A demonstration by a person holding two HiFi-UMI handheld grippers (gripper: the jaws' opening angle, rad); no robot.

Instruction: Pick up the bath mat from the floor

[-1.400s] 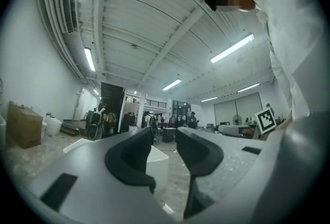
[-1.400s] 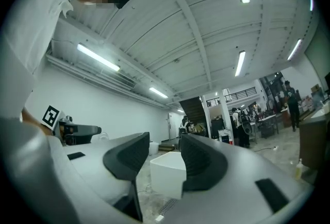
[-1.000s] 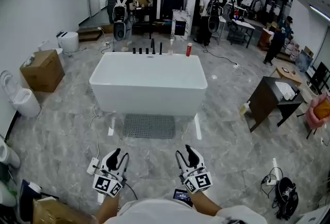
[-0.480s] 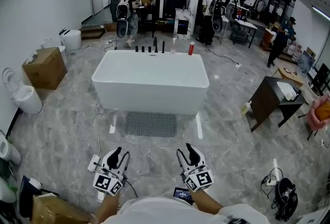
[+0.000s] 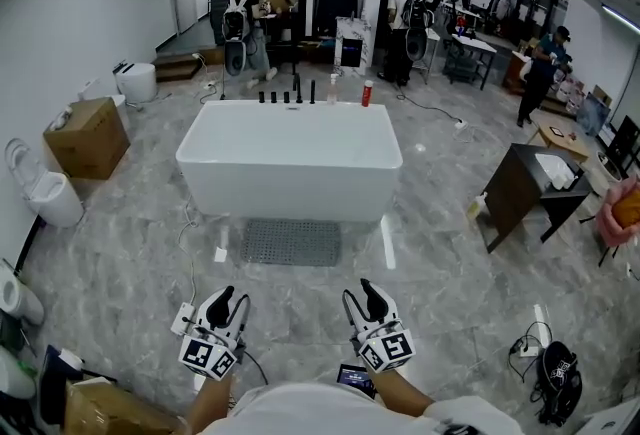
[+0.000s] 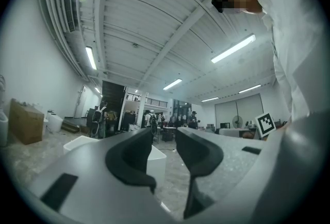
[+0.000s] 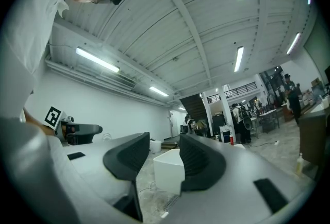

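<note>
Closest to the person, the left claw [image 5: 232, 301] and the right claw [image 5: 360, 297] are held side by side low in the head view, well apart from each other and both pointing ahead toward the bathtub [image 5: 290, 163]. In the left gripper view the two dark pads stand partly apart with a clear gap between them, and only the far room and a corner of the tub show through it; this claw holds nothing. In the right gripper view the pads are likewise parted, with the white tub framed in the gap, and this claw is empty too. A white power strip [image 5: 181, 321] lies on the grey marbled floor [image 5: 440, 293] just beside the left claw, with a cable running from it toward the tub.

Further out, the bath mat [image 5: 291, 242] lies flat on the floor, a grey textured rectangle with its far edge right at the foot of the tub. It is well apart from both claws. A strip of white tape [image 5: 384, 243] lies on the floor at its right and a shorter one at its left.

A red bottle [image 5: 367, 95] stands behind the tub. A cardboard box [image 5: 85, 135] sits to the left, a dark bench [image 5: 520, 193] to the right, and people stand in the background.
</note>
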